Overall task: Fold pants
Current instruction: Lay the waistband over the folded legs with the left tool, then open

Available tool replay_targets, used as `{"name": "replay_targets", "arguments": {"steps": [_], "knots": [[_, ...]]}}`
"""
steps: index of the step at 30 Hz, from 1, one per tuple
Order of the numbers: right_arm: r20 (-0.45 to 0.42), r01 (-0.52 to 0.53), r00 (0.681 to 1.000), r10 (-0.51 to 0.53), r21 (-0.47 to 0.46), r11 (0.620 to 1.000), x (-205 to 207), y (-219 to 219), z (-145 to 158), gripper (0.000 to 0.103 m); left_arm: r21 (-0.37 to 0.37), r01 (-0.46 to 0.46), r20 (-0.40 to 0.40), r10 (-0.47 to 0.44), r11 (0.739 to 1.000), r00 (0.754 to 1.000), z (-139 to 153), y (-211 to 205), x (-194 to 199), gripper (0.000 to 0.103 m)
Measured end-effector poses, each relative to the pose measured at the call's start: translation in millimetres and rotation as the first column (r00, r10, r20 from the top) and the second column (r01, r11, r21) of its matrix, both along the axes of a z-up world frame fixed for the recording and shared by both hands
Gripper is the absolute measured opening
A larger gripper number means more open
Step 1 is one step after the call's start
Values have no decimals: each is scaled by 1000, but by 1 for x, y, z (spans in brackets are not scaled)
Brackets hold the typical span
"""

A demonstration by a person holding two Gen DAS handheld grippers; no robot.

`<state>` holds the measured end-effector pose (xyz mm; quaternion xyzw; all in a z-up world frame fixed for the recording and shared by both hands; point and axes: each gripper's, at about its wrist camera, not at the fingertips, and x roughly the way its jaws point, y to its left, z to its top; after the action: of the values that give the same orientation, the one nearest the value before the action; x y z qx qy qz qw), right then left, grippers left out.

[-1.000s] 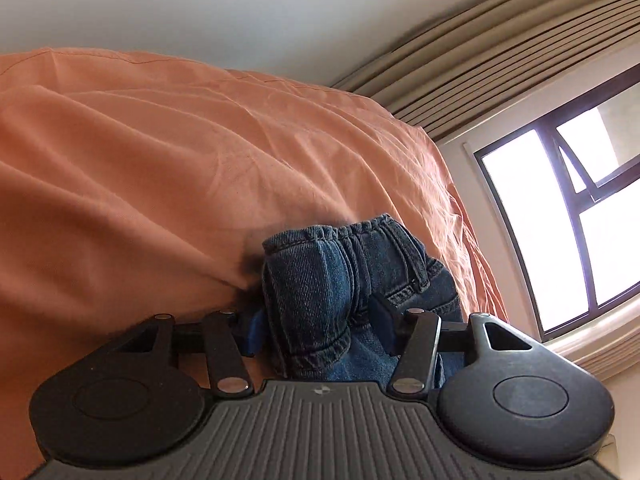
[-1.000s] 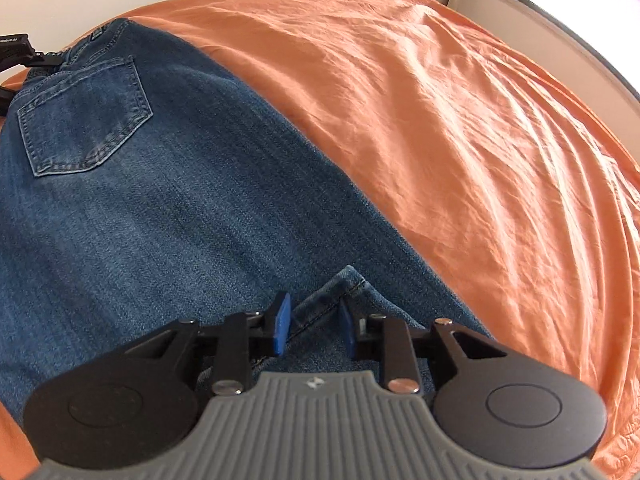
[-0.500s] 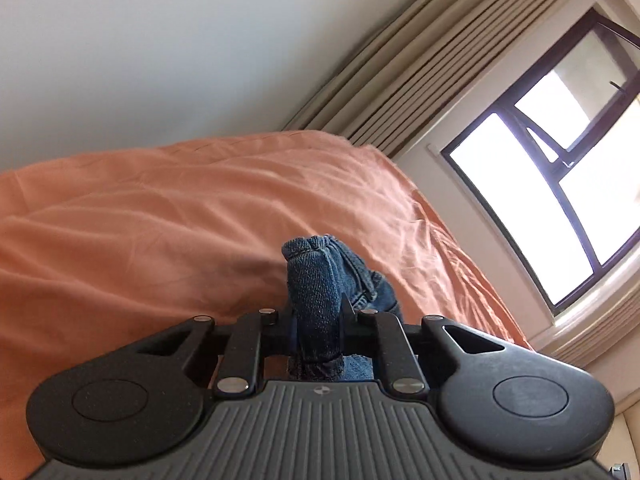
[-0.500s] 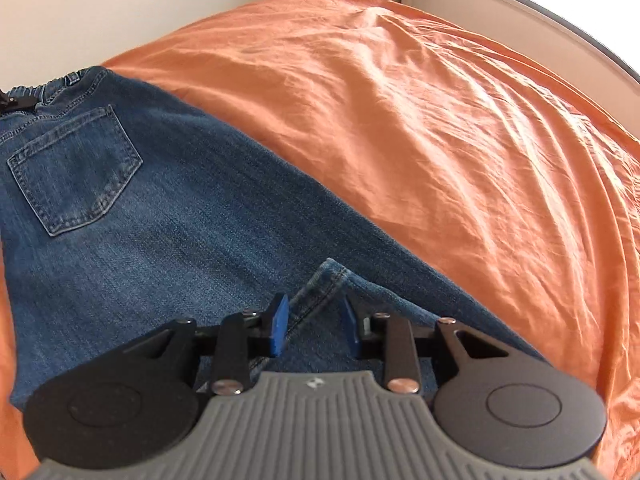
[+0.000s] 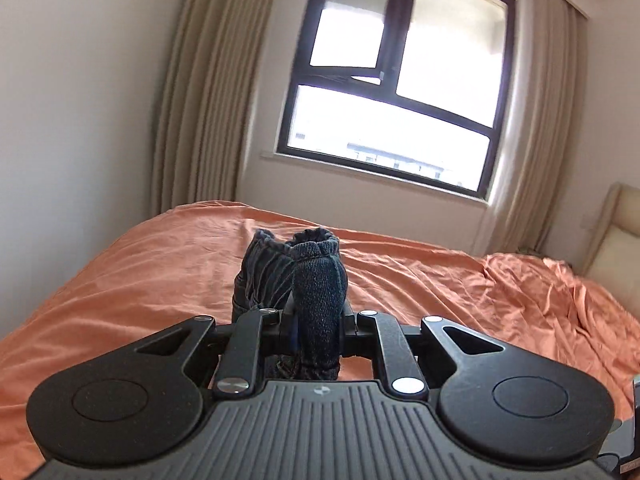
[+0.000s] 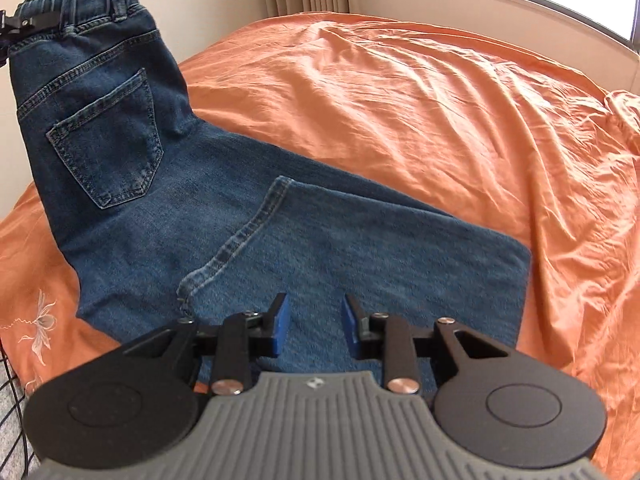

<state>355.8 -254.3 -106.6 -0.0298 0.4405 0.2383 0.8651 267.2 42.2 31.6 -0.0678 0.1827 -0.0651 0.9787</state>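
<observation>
The left gripper [image 5: 318, 330] is clenched on the bunched elastic waistband of the jeans [image 6: 224, 216], its jaws having just closed from wide apart onto the denim. The right gripper [image 6: 314, 322] has narrowed slightly; its blue pads sit part open over a folded trouser leg, and whether they pinch cloth cannot be told. A second ago the waistband lay on the orange bedsheet [image 6: 440, 100]; now it hangs lifted, window [image 5: 392, 92] ahead.
</observation>
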Motion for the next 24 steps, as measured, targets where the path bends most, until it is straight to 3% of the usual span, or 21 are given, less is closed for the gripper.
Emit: {"name": "replay_targets", "arguments": {"steps": [2,6,9,12,15,17,18,21,22,24], "knots": [[-12,22,1000,-22,33,999,-8,-16,-4,23,37,40,-32,-38,999,999,-10,-37,4,17],[-26,56,998,-54,57,997,-23,-42,-12,23,150,142,-107,-126,979,986,-58,-111,11,17],[-43,71,997,-69,59,996,-31,-57,-22,23,196,229,-203,-188,954,961,-101,-148,8,17],[-59,77,996,-73,67,995,-37,-68,-31,23,205,297,-330,-220,933,918,-139,-166,-2,19],[-67,71,995,-67,64,995,-39,-72,-39,23,123,329,-445,-244,936,861,-155,-162,-2,26],[-70,60,996,-55,69,996,-40,-73,-42,23,24,356,-474,-303,934,827,-153,-153,1,41],[-70,55,996,-50,75,996,-43,-72,-42,23,-35,373,-489,-341,927,803,-151,-148,3,52],[-68,48,997,-40,107,993,-40,-64,-40,23,-210,420,-511,-465,883,722,-144,-136,9,62],[-67,48,997,-40,122,991,-38,-61,-37,24,-236,434,-502,-492,869,711,-139,-132,8,62],[-67,50,997,-40,154,987,-32,-54,-31,24,-202,442,-481,-482,874,732,-126,-123,5,62]]}}
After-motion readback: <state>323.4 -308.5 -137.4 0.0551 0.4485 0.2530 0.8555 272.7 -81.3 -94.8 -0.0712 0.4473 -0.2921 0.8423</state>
